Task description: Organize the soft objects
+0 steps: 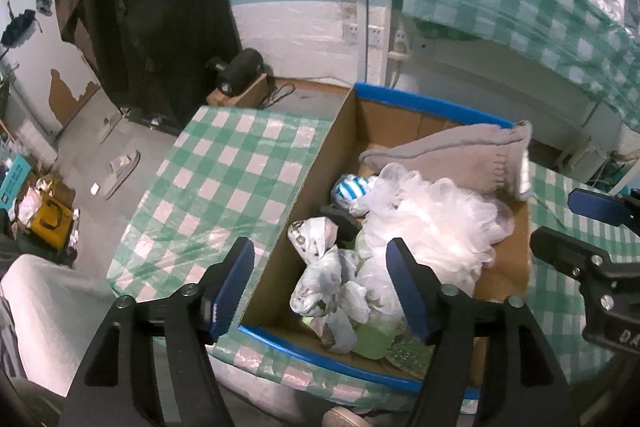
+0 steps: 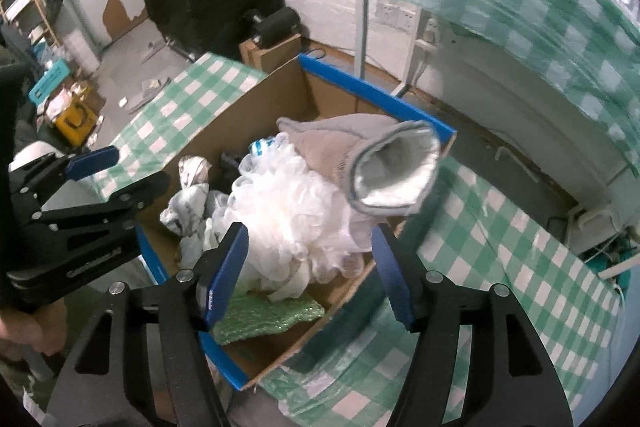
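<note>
Left wrist view, L to R:

- Floor clutter, far left edge: yellow box (image 1: 51,218), teal crate (image 1: 15,178), a sandal (image 1: 122,174) on grey floor.
- Black cabinet (image 1: 160,15), upper left; small black device on a brown box (image 1: 240,69) just right of it.
- Table w/ green-white check cloth (image 1: 224,183), centre left.
- My left gripper (image 1: 320,287), bottom centre: jaws wide apart, holding nothing. One finger hangs over the cloth outside the box wall, the other over the box contents.
- Cardboard box w/ blue-taped rim (image 1: 424,103), centre. Inside, L to R: crumpled plastic bags (image 1: 320,267), blue-white striped item (image 1: 350,187) partly buried, white mesh bath pouf (image 1: 440,219), grey sock (image 1: 460,155) draped over the pouf w/ cuff at the right wall. Green foam sheet (image 1: 372,341) at near end, under the bags.
- My right gripper (image 1: 576,223), right edge: fingers spread, nothing between them.
- Second check-cloth surface (image 1: 520,11), upper right.

Right wrist view, L to R:

- Left gripper (image 2: 120,171), left edge: jaws apart, empty, beside the box's left wall.
- Box (image 2: 372,91), centre: bags (image 2: 188,203) left, pouf (image 2: 296,219) middle, sock (image 2: 396,167) upper right w/ open cuff facing the camera, overhanging the rim. Foam sheet (image 2: 264,315) at lower centre.
- Right gripper (image 2: 310,277), bottom centre: wide, empty, poised above the pouf; can't tell whether the fingers touch it.
- Check cloth (image 2: 500,239), right.
</note>
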Demonstrator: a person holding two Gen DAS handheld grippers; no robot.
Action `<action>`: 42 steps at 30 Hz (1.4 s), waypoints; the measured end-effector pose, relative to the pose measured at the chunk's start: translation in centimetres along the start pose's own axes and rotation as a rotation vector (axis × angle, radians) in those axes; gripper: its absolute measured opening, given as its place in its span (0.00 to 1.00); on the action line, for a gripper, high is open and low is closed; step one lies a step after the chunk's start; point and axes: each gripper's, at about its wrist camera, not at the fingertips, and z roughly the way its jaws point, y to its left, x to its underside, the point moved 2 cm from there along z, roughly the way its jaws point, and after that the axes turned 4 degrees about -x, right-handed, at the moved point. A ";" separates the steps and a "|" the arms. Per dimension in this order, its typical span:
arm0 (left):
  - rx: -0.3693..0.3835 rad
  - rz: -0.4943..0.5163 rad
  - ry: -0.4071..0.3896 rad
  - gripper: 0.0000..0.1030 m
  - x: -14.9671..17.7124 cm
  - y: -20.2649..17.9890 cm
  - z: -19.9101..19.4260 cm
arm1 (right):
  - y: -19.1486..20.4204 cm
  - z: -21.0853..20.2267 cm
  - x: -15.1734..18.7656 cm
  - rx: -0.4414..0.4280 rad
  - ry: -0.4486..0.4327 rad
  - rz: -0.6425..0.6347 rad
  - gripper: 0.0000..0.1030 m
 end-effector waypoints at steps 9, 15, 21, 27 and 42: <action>0.023 0.017 -0.049 0.84 -0.9 -1.3 -2.8 | -1.5 -2.7 0.6 0.030 -0.055 0.047 0.66; 0.020 0.033 -0.060 0.94 -0.9 -2.1 -4.3 | -3.0 -4.6 1.5 0.050 -0.079 0.082 0.66; 0.020 0.045 -0.099 0.99 -1.3 -2.7 -5.7 | -4.6 -6.3 2.3 0.074 -0.110 0.124 0.66; 0.013 0.046 -0.116 0.99 -1.6 -3.4 -6.4 | -5.8 -7.4 2.9 0.096 -0.125 0.142 0.66; -0.007 0.071 -0.102 0.99 -1.8 -5.6 -6.3 | -7.9 -7.8 3.9 0.118 -0.135 0.164 0.67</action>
